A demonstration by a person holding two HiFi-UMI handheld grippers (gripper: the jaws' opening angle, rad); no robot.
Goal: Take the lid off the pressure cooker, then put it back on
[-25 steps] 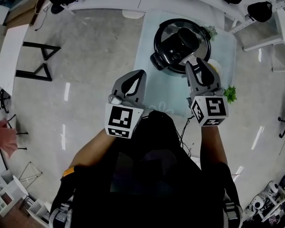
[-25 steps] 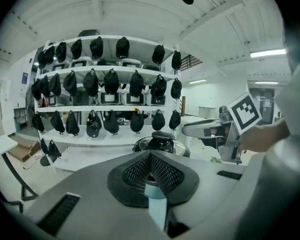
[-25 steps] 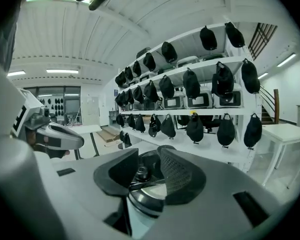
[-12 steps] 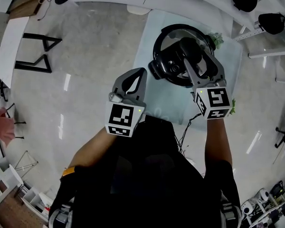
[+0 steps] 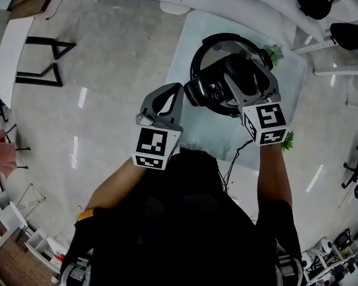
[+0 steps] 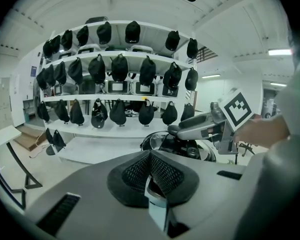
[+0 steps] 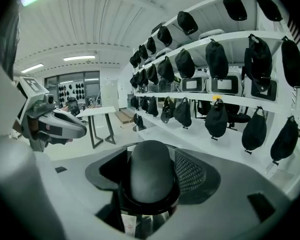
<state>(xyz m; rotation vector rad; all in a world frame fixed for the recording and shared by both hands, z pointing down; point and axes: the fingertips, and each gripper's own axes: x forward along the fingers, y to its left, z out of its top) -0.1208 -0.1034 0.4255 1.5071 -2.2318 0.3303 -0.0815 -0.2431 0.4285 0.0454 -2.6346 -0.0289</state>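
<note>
The left gripper (image 5: 175,94) is held tilted downward, its fingers closed together; the pressure cooker (image 6: 155,141) is seen beyond them, to their right. The right gripper (image 5: 248,75) is angled down over the lid (image 5: 212,46), its fingers just opened wide, with the lid's handle (image 7: 150,176) laid lengthwise between them. The cooker's body is hidden beneath the lid.

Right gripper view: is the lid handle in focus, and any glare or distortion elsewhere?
Right gripper view: heavy fisheye bows the shelves; the lid handle, close up, looks dark and slightly soft. Head view: glare streaks on the floor, lid readable.
</note>
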